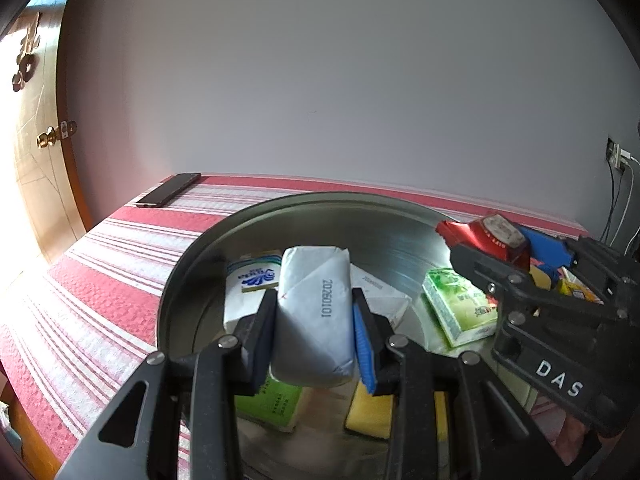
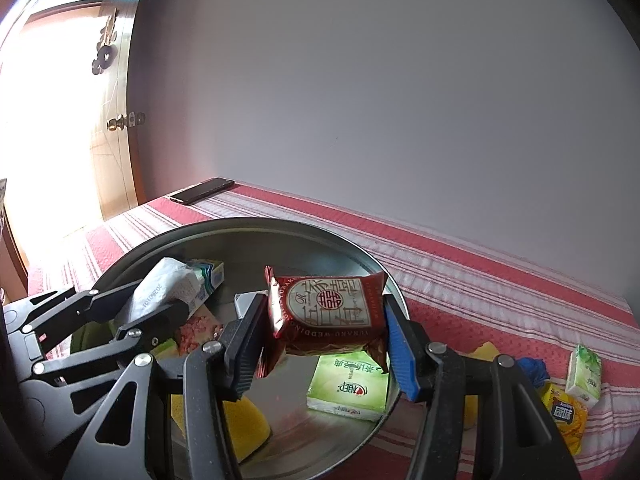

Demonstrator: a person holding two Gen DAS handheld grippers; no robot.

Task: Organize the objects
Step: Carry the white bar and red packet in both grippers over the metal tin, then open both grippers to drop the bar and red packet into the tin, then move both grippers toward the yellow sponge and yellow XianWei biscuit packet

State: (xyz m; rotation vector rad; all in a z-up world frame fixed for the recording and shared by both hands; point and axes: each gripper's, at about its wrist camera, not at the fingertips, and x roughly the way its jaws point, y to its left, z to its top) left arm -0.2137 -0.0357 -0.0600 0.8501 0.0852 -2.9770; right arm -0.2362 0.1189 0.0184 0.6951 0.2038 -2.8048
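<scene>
Your left tool is pinching a white paper-wrapped tissue pack, held above the round metal basin. Your right tool is pinching a red foil snack packet, also held over that basin. A green tissue pack and a yellow sponge lie in the basin. The basin rests on a desk with a red-and-white striped cloth. A black phone lies at the cloth's far corner.
</scene>
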